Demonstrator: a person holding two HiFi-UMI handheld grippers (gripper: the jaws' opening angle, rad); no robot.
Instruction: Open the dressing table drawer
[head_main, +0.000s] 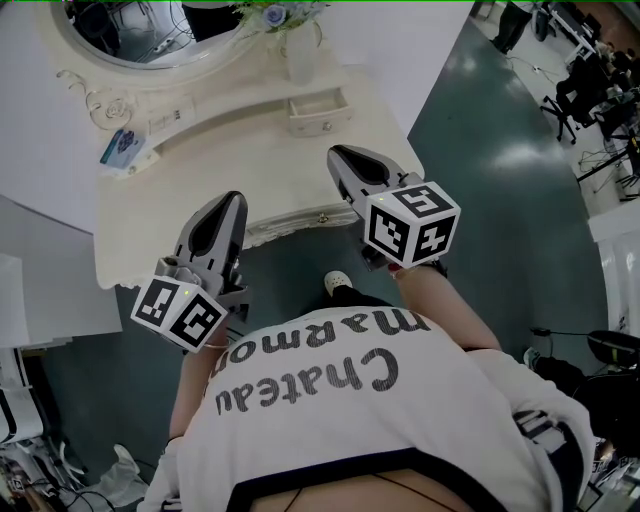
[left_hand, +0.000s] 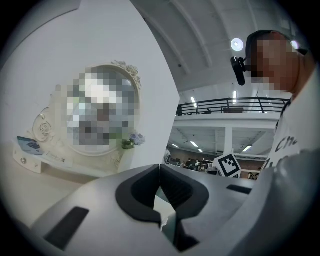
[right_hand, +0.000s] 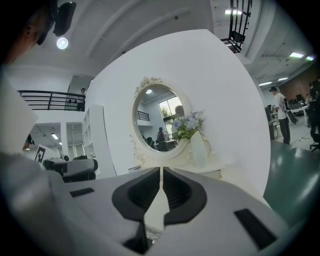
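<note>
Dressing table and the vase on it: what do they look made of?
Dressing table: probably wood or moulded board painted cream, satin finish; carved scroll trim and an even, grainless top. Vase: likely glazed ceramic or milk glass; smooth, opaque white.

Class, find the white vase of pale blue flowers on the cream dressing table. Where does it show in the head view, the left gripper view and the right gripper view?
Head view: white vase of pale blue flowers, top centre.
Left gripper view: left of centre, mainly the flowers.
Right gripper view: right of centre.
Shared landmark: oval cream-framed mirror, beside it in each.
</note>
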